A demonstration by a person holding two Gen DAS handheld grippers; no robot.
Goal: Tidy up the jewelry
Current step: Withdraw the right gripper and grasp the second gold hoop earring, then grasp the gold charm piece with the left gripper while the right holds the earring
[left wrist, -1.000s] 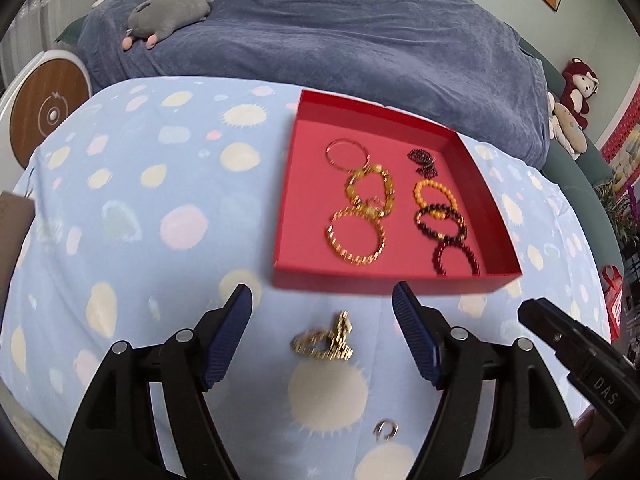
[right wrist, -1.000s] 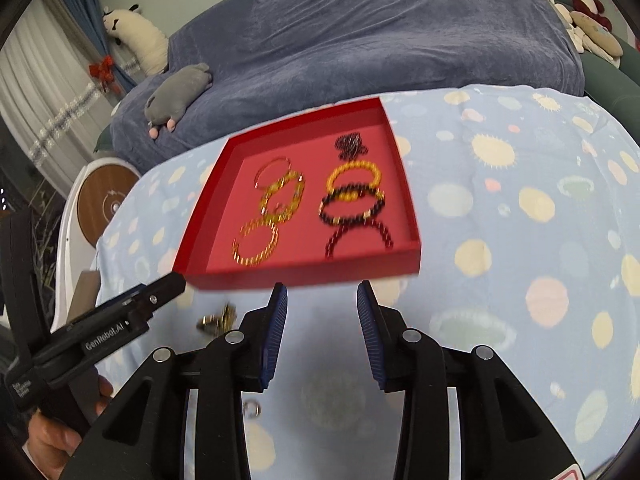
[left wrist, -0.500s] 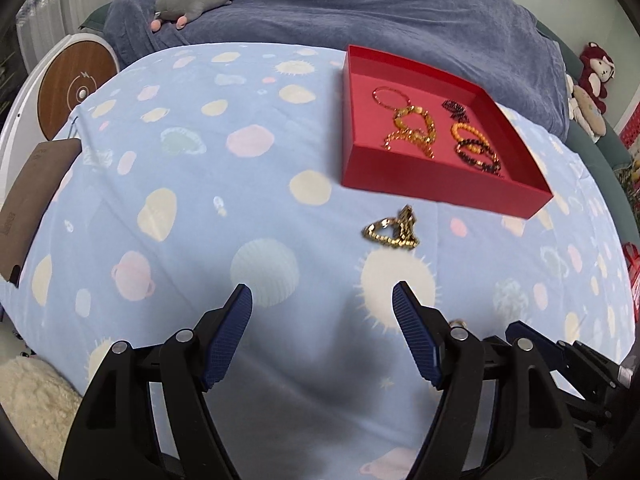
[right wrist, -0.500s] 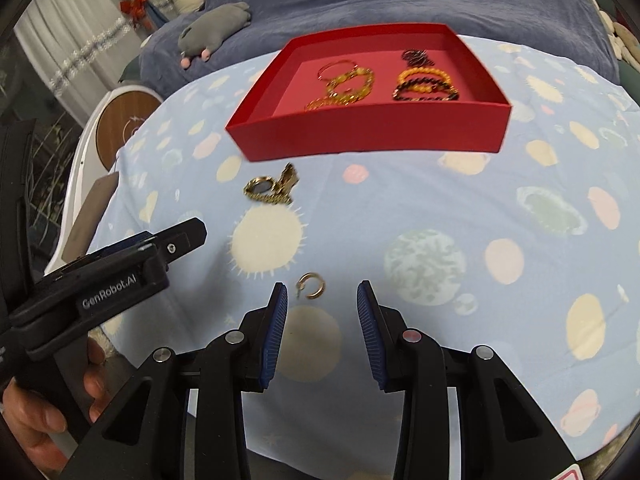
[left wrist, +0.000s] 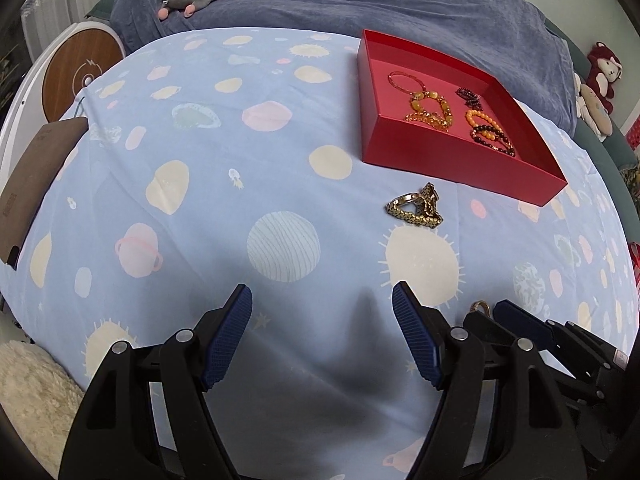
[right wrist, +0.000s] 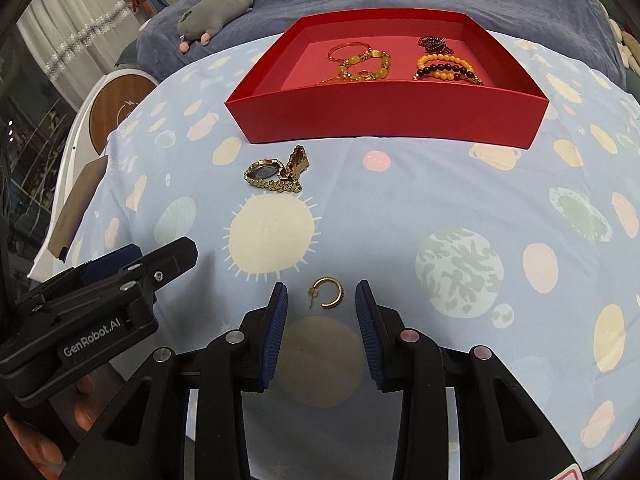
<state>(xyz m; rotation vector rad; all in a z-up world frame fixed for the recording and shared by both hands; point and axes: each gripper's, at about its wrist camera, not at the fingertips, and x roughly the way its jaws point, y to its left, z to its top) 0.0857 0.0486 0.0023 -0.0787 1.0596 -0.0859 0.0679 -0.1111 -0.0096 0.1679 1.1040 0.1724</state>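
I bring my closing right tongs squarely around the earring lying between them, aiming for a level pinch, while my left tongs hang wide, empty.

Gold hoop earring lies flat near gold watch

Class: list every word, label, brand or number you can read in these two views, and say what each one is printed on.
"GenRobot.AI": white print on the side of the left gripper, in the right wrist view.
Print along the edge of the brown board: too small to read.
No other readable text.
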